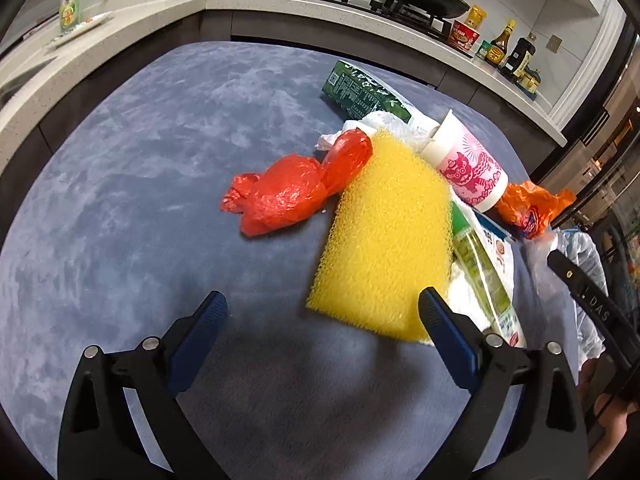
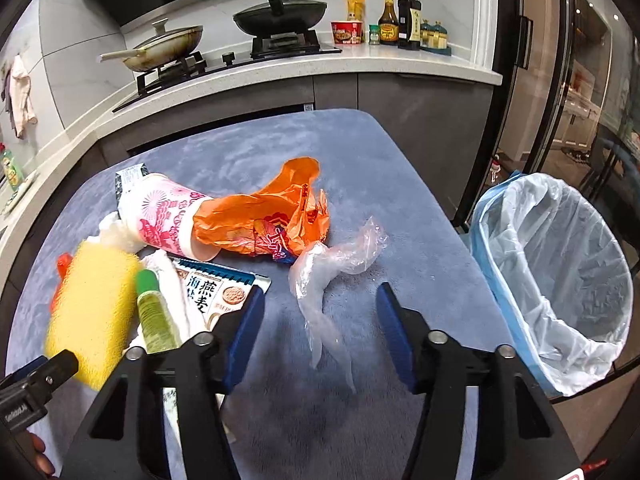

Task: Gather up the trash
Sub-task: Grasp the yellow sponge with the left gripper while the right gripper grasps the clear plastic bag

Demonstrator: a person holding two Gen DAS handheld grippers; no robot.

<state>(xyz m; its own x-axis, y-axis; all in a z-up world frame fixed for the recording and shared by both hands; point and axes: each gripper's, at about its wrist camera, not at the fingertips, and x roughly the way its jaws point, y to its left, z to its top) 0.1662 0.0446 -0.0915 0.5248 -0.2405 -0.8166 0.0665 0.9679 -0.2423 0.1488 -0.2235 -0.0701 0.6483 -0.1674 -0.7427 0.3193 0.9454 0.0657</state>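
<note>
Trash lies on a blue-grey table (image 1: pixel 140 168). In the left wrist view my left gripper (image 1: pixel 322 314) is open and empty, just short of a yellow sponge (image 1: pixel 384 236); a red plastic bag (image 1: pixel 292 188), a pink-and-white cup (image 1: pixel 468 164), a green packet (image 1: pixel 360 90) and a green bottle (image 1: pixel 484 276) lie around it. In the right wrist view my right gripper (image 2: pixel 320 308) is open and empty, its jaws on either side of a clear plastic bag (image 2: pixel 324 276). An orange bag (image 2: pixel 264 220) lies beyond it. A bin with a clear liner (image 2: pixel 556 276) stands to the right of the table.
A printed food packet (image 2: pixel 216 288) and white tissue (image 2: pixel 120 232) lie by the sponge (image 2: pixel 92 312). Behind the table runs a kitchen counter (image 2: pixel 360 64) with a stove, pans and sauce bottles. A glass door is at the right.
</note>
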